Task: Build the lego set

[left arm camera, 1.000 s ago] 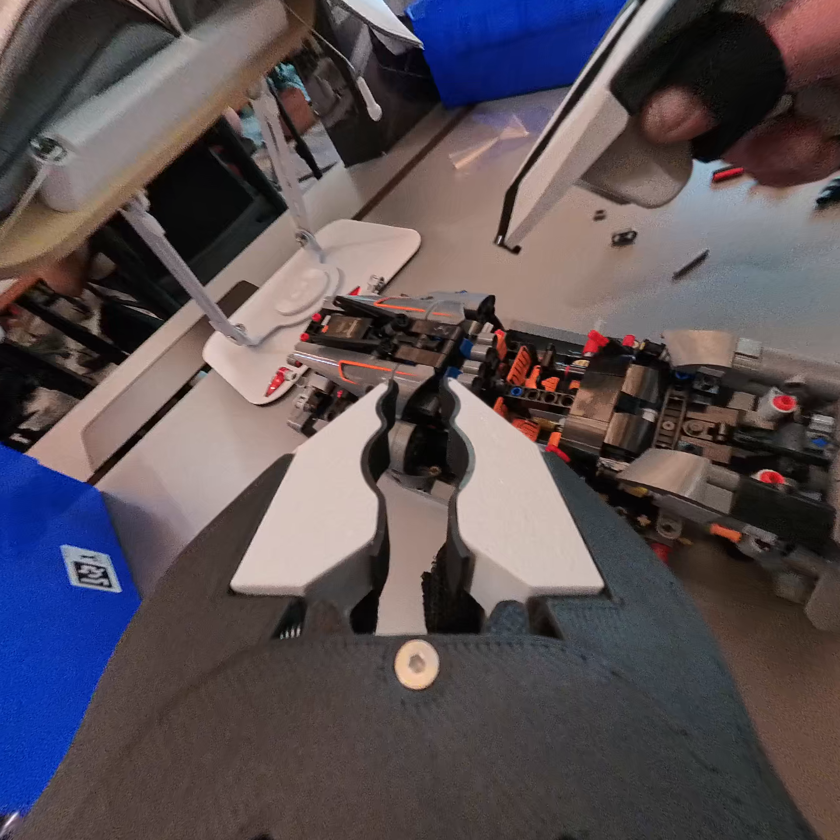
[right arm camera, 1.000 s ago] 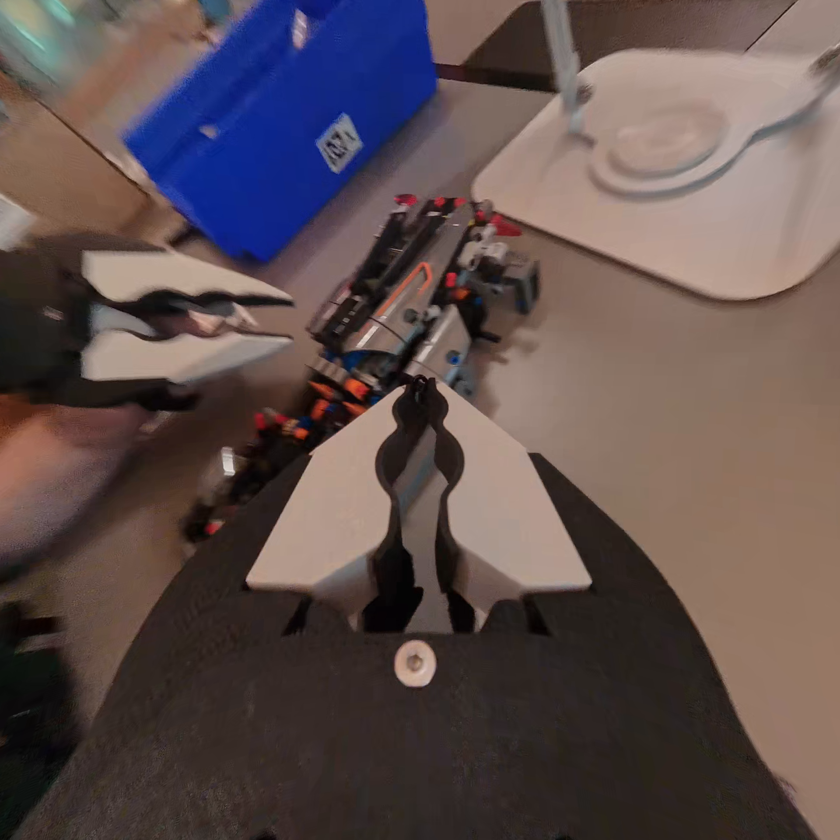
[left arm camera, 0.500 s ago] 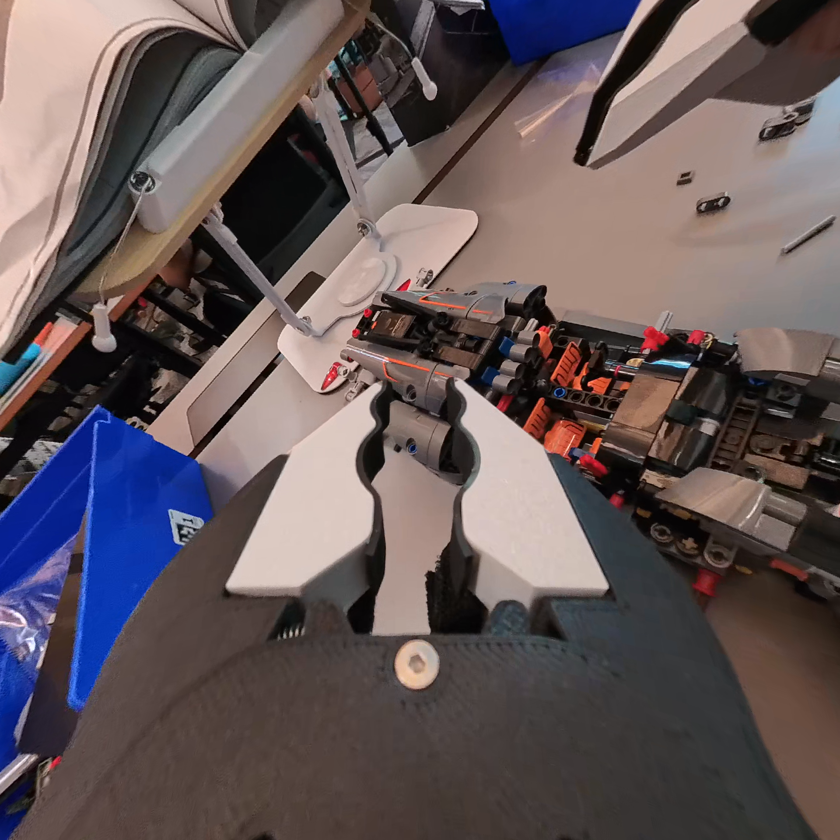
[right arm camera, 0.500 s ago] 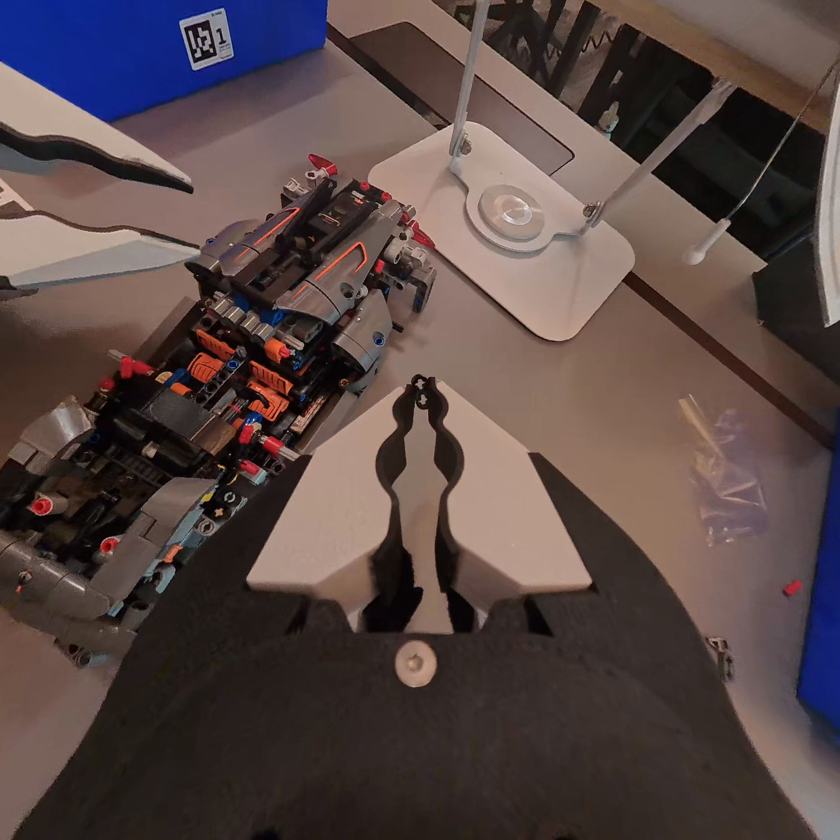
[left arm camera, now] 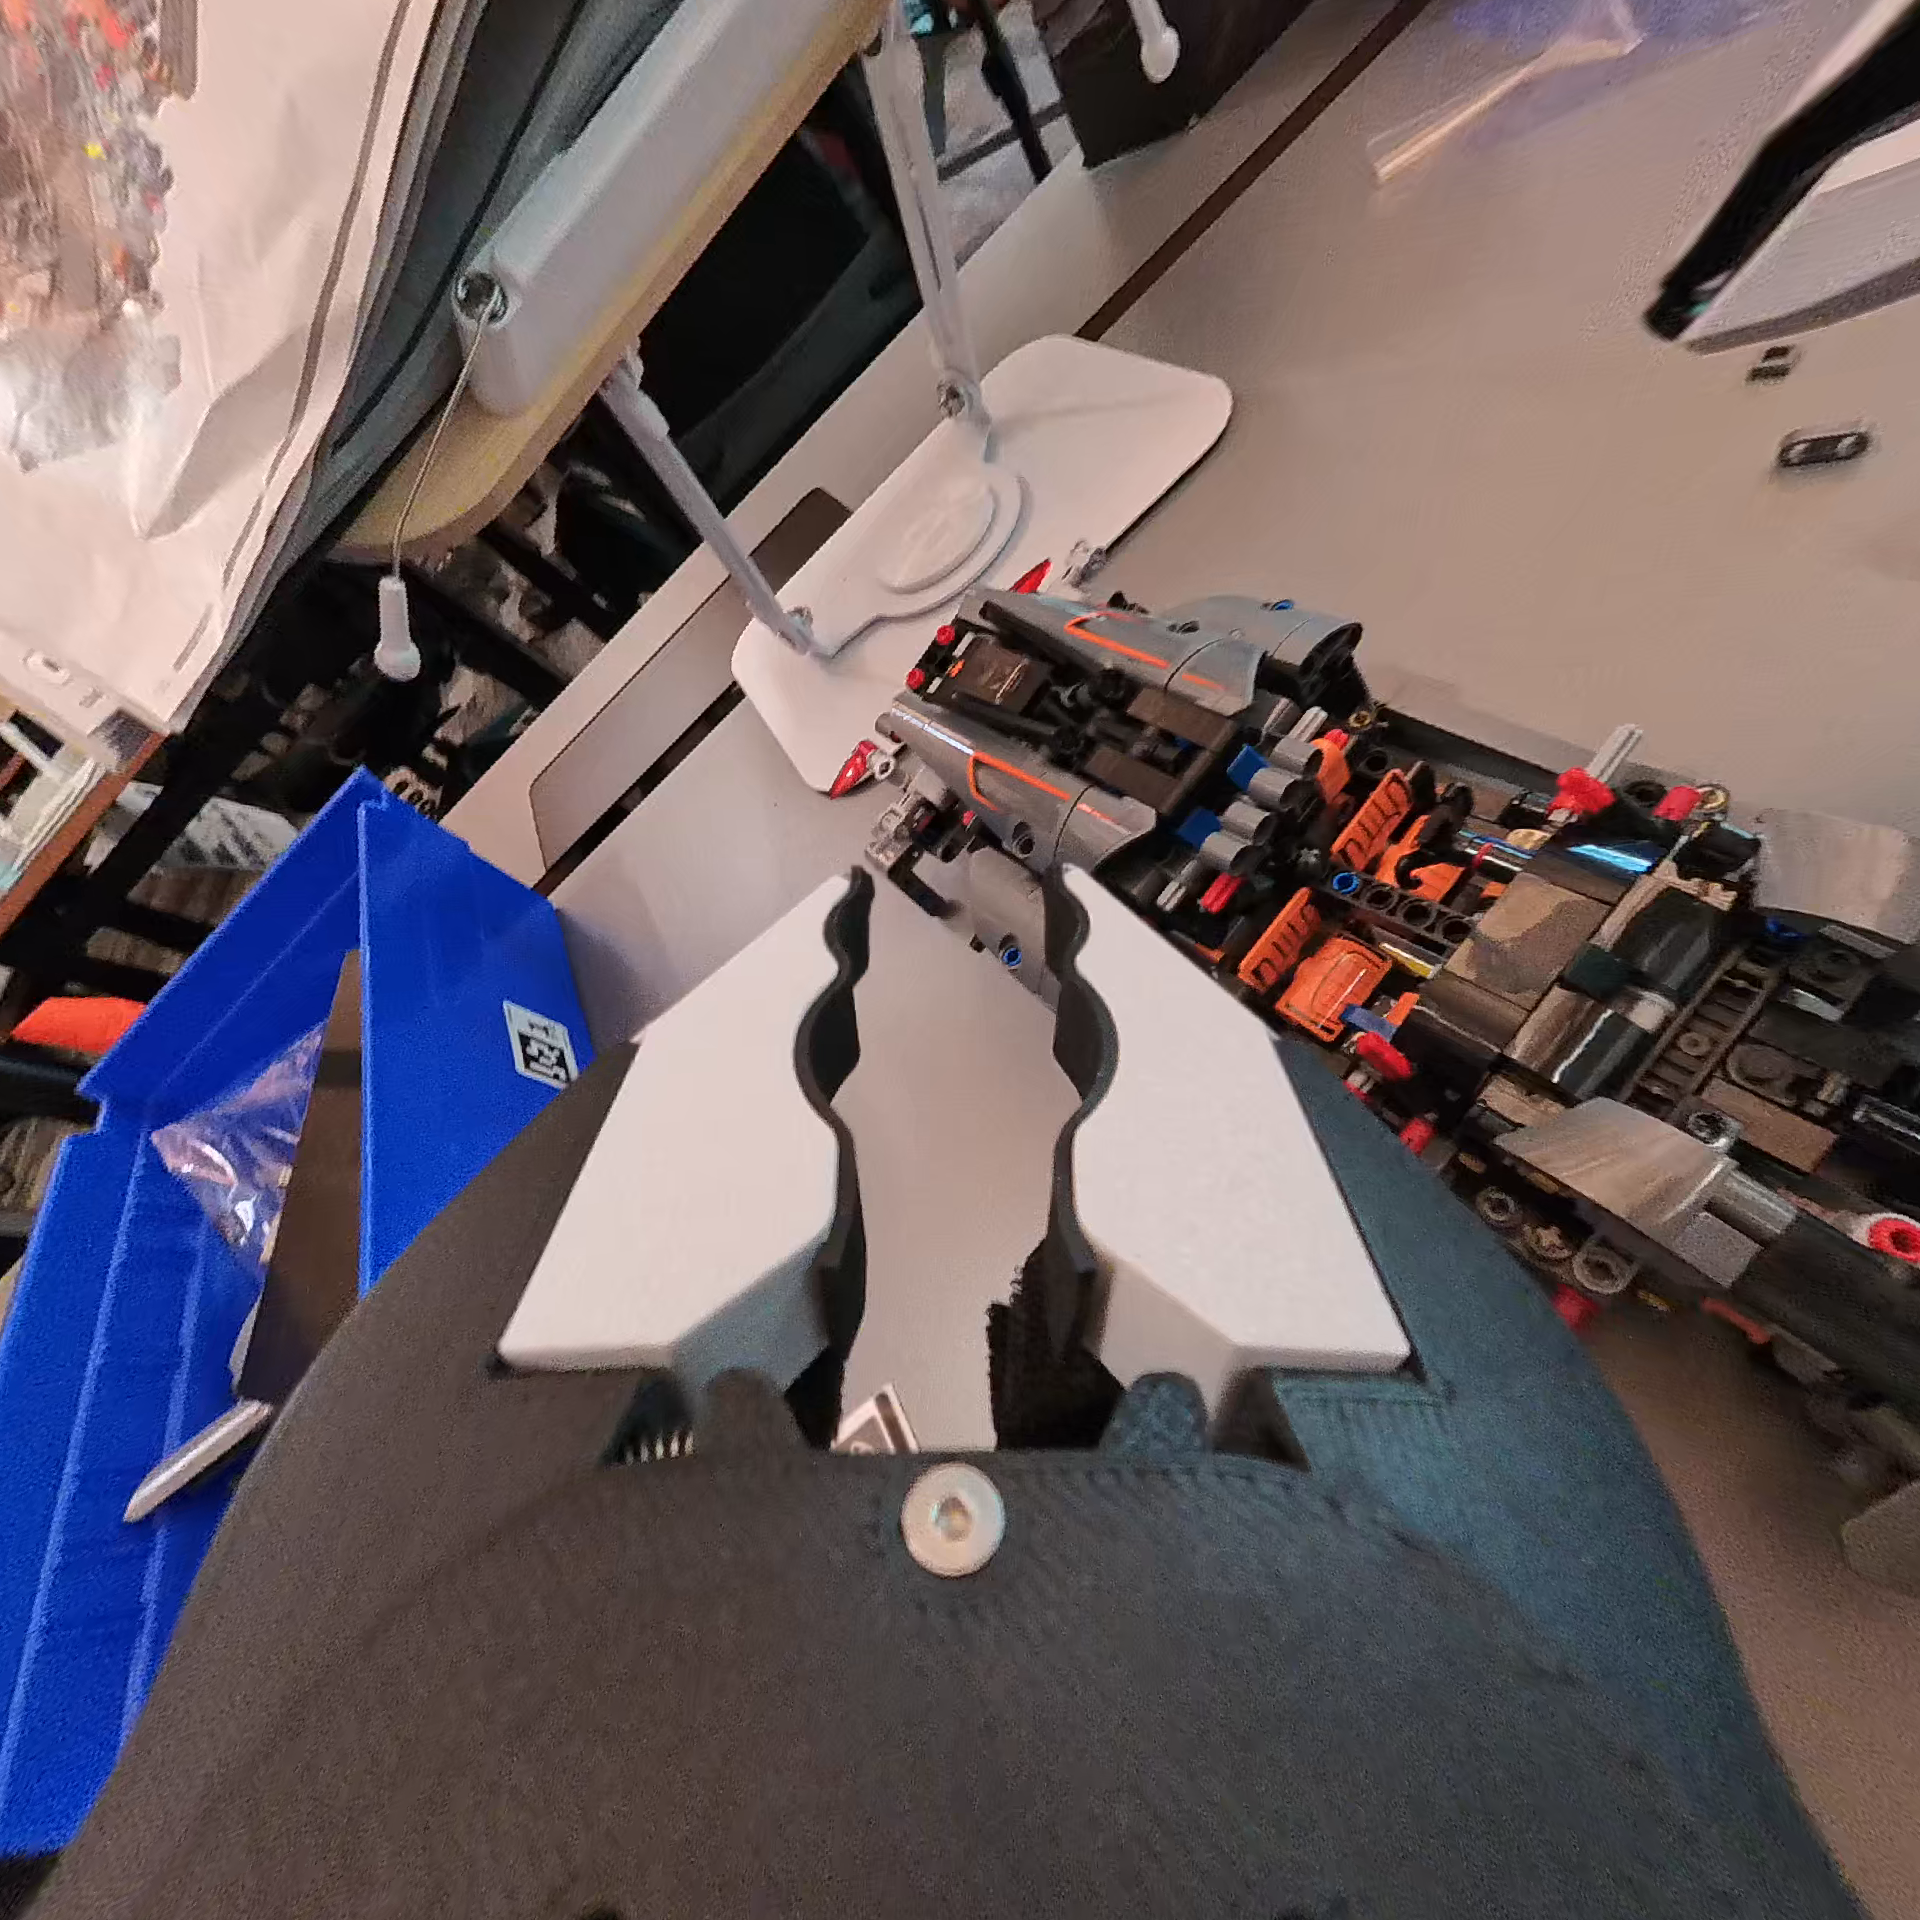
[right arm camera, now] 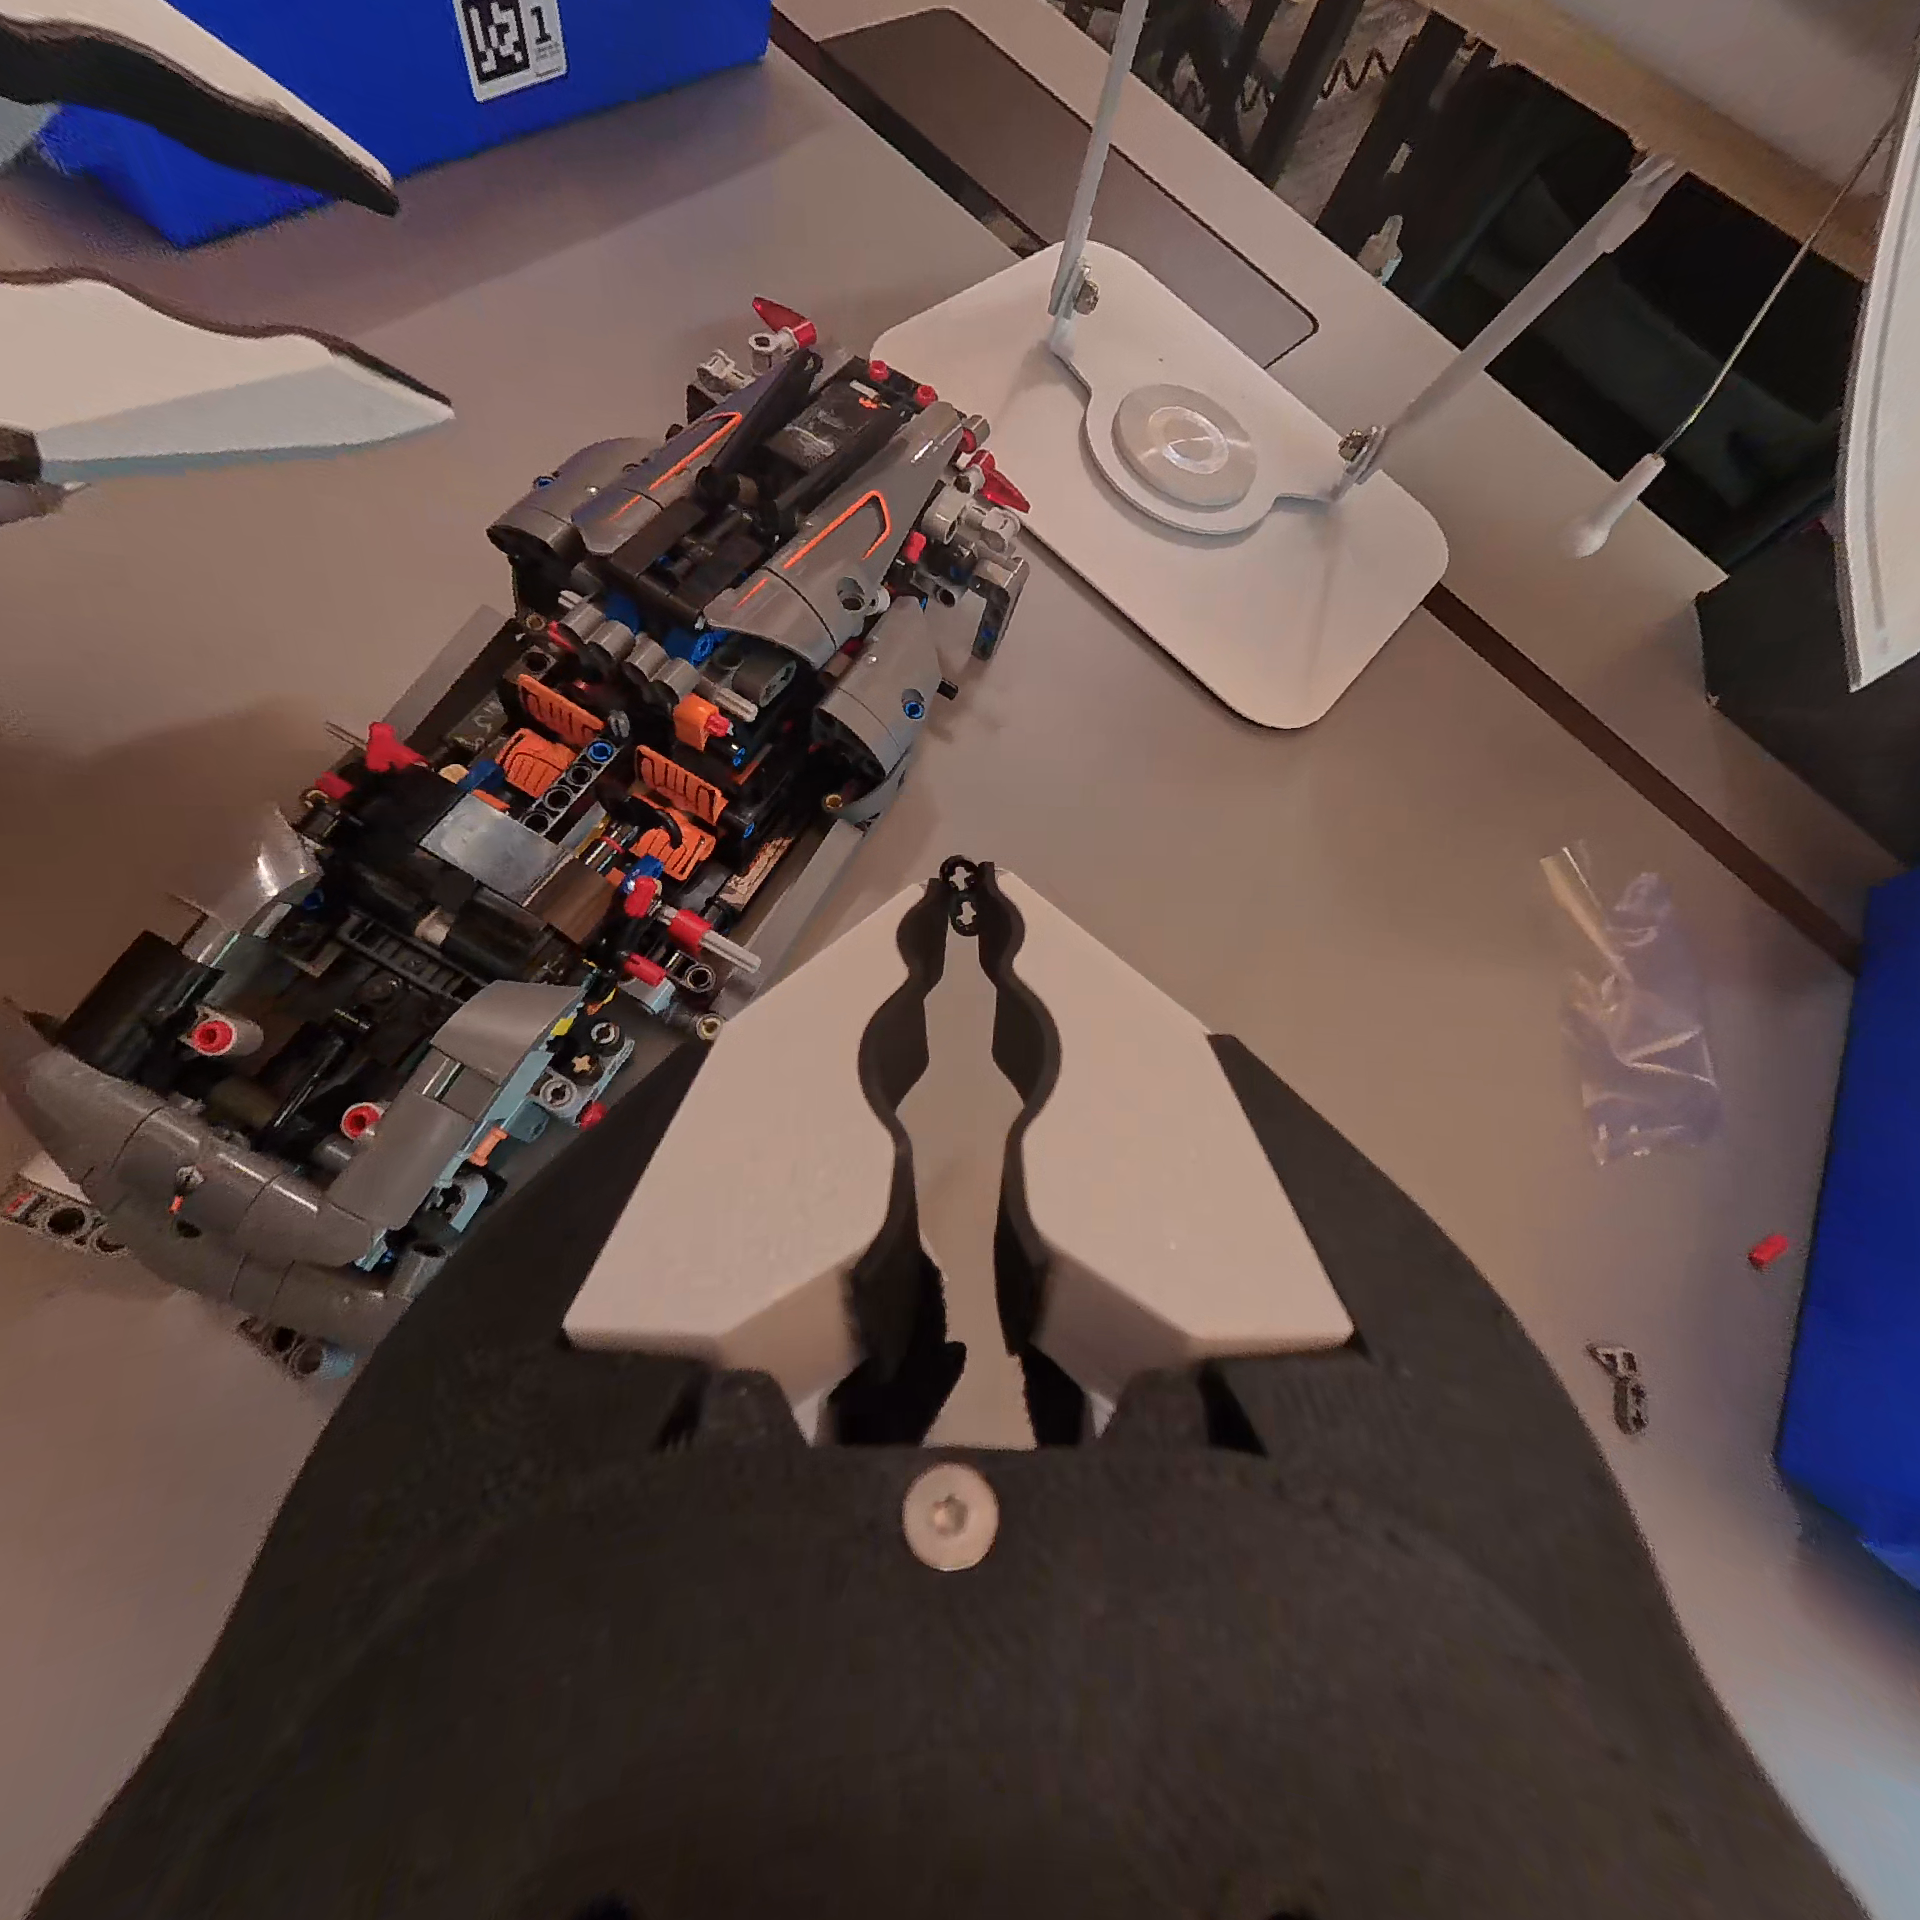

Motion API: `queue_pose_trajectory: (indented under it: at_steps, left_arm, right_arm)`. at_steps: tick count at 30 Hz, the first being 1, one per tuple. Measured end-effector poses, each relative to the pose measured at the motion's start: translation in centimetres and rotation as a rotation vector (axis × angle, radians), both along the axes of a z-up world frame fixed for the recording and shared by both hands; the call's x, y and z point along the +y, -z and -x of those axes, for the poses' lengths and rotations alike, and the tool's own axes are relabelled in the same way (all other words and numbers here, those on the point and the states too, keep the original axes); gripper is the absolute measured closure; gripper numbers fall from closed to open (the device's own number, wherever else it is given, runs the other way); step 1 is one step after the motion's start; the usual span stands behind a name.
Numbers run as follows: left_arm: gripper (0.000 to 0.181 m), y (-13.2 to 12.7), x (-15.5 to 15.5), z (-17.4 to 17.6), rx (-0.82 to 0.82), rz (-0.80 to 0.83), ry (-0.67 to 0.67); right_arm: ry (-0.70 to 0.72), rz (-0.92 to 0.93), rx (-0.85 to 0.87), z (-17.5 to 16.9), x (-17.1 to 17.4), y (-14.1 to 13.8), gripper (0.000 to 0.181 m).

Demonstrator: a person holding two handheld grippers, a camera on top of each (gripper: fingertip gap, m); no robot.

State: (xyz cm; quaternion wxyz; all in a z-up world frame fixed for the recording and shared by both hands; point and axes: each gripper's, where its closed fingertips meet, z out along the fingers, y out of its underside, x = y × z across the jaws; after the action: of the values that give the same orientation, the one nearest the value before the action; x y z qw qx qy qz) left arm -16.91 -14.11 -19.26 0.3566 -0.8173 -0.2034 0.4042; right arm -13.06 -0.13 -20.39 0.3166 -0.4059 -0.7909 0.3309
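A partly built grey, black and orange lego car (right arm camera: pixel 623 779) lies on the grey table (right arm camera: pixel 1195 883). My right gripper (right arm camera: pixel 961 899) is shut on a small black lego connector (right arm camera: pixel 961 896) at its tips, above the table just right of the car's side. My left gripper (left arm camera: pixel 961 894) is open and empty, with its tips just short of the car's (left arm camera: pixel 1351 883) grey rear panel. The left gripper also shows in the right wrist view (right arm camera: pixel 421 312), open, beyond the car's far side. The right gripper shows at the top right of the left wrist view (left arm camera: pixel 1787 208).
A white stand base (right arm camera: pixel 1195 499) with thin legs sits behind the car's tail. Blue bins stand at the far left (left arm camera: pixel 208 1143) and at the right edge (right arm camera: pixel 1860 1247). A clear plastic bag (right arm camera: pixel 1631 1018), a red piece (right arm camera: pixel 1766 1250) and a black piece (right arm camera: pixel 1621 1387) lie on the table. Across from one pair of fingers to the other is roughly 15 cm. The black piece (right arm camera: pixel 1621 1387) is about 25 cm from my right fingertips.
My left gripper has opened, let go of the car's grey rear panel and drawn back. My right gripper has swung over beside the car, still holding the small black connector.
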Motion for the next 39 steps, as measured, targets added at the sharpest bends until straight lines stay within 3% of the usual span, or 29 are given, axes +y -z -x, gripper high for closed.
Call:
queue_pose_trajectory:
  at_steps: [6, 30, 32, 39]
  left_arm:
    - [0.146, 0.5, -0.7, -0.3, -0.035, 0.022, -0.061]
    - [0.147, 1.6, -0.3, 0.7, -0.053, 0.021, -0.061]
    - [0.145, 1.4, -0.3, 0.8, -0.062, -0.010, -0.034]
    - [0.144, 1.8, 1.5, -0.5, -0.089, -0.052, 0.247]
  right_arm:
    - [-0.002, -0.004, -0.016, -0.7, -0.1, 0.5, 0.178]
    - [-0.023, 0.054, -0.065, 0.0, -0.2, 1.6, 0.178]
    - [-0.039, 0.169, -0.112, 0.2, -0.5, 1.7, 0.178]
    - [-0.185, 0.798, -0.449, 0.9, -2.9, 2.0, 0.179]
